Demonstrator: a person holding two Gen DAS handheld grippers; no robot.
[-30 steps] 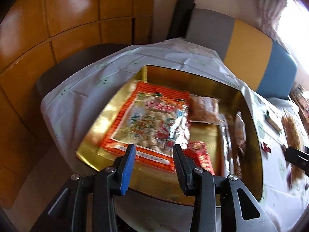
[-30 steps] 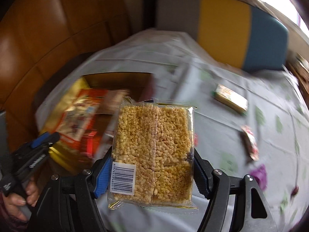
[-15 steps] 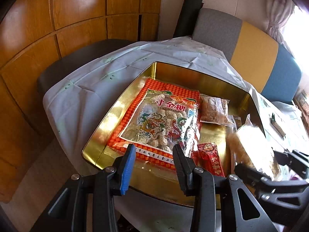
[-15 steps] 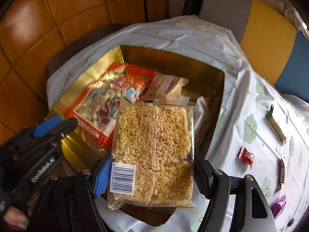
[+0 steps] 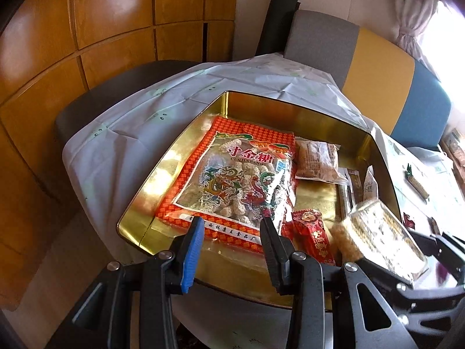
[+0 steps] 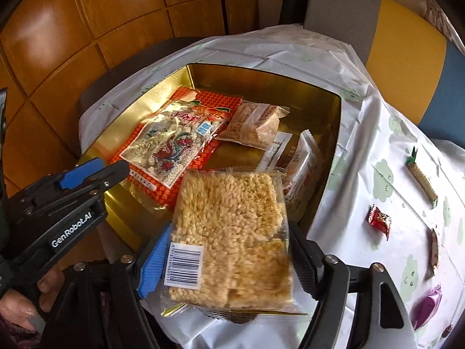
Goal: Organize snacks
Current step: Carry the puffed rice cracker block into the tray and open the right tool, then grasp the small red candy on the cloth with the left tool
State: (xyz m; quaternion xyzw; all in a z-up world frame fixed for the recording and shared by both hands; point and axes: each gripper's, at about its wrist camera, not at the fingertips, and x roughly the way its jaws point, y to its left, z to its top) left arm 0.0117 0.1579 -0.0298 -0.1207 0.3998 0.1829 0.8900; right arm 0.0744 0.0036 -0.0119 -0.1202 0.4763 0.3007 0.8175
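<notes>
A gold tin tray point(image 5: 290, 113) point(image 6: 261, 75) sits on the white tablecloth. It holds a big red-and-clear candy bag point(image 5: 232, 174) point(image 6: 174, 142), a brown cake packet point(image 5: 316, 160) point(image 6: 255, 122), small red packets point(image 5: 314, 235) and other wrapped snacks point(image 6: 302, 171). My right gripper point(image 6: 226, 250) is shut on a clear pack of yellow puffed-rice cake point(image 6: 232, 226) point(image 5: 380, 232), held over the tray's near right corner. My left gripper point(image 5: 229, 244) point(image 6: 93, 171) is open and empty at the tray's near edge, in front of the candy bag.
Loose sweets lie on the cloth right of the tray: a green-tipped wafer stick point(image 6: 421, 177) point(image 5: 417, 183), a red candy point(image 6: 379, 221), a purple wrapper point(image 6: 427, 305). A grey, yellow and blue bench back point(image 5: 377, 67) stands behind; wood panels point(image 5: 87, 43) are at the left.
My right gripper has carried the rice-cake pack left from over the table and lowered it toward the tray's right corner. My left gripper has stayed open at the tray's near edge.
</notes>
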